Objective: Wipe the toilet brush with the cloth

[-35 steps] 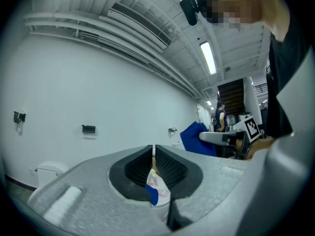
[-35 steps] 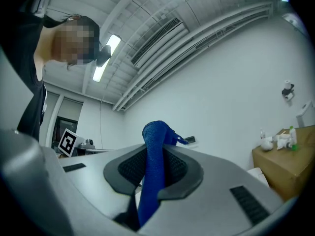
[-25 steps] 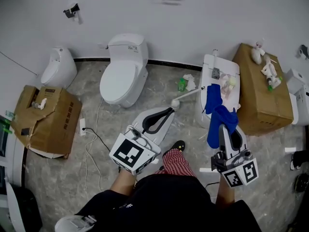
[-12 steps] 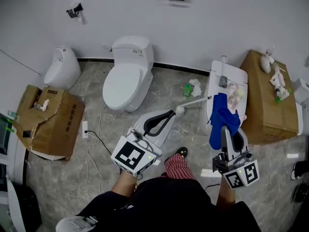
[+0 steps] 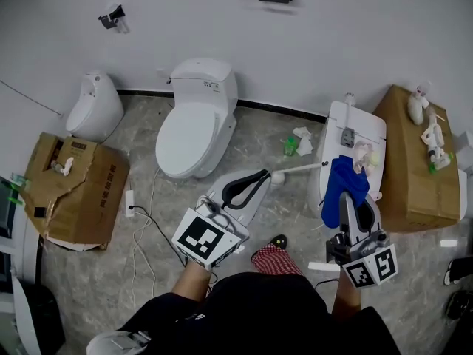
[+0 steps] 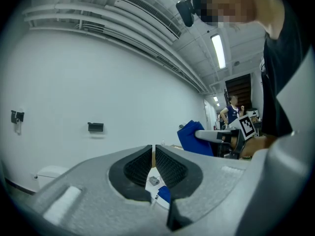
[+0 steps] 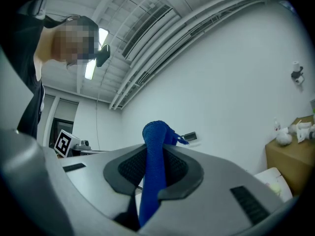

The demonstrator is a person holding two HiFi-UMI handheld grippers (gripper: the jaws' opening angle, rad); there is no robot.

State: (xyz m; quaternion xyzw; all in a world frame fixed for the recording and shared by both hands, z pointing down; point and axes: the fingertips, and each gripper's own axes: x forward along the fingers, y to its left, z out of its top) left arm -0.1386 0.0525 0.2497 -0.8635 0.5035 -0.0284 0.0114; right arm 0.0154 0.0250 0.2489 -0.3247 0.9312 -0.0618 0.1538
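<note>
In the head view my left gripper is shut on one end of the white toilet brush, whose rod reaches right towards the blue cloth. In the left gripper view those jaws are pressed together with only a thin pale sliver between them. The blue cloth and the other gripper show at that view's right. My right gripper is shut on the cloth, which hangs in a bunch over its tip. In the right gripper view the cloth stands up between the pads.
A white toilet stands by the far wall, a urinal at its left. A second white fixture sits under the cloth, beside a cardboard box. Another box, a power strip and floor litter lie around.
Both grippers keep their holds and stay side by side. In the head view the toilets and boxes have slid right and lower, so the grippers have travelled across the floor.
</note>
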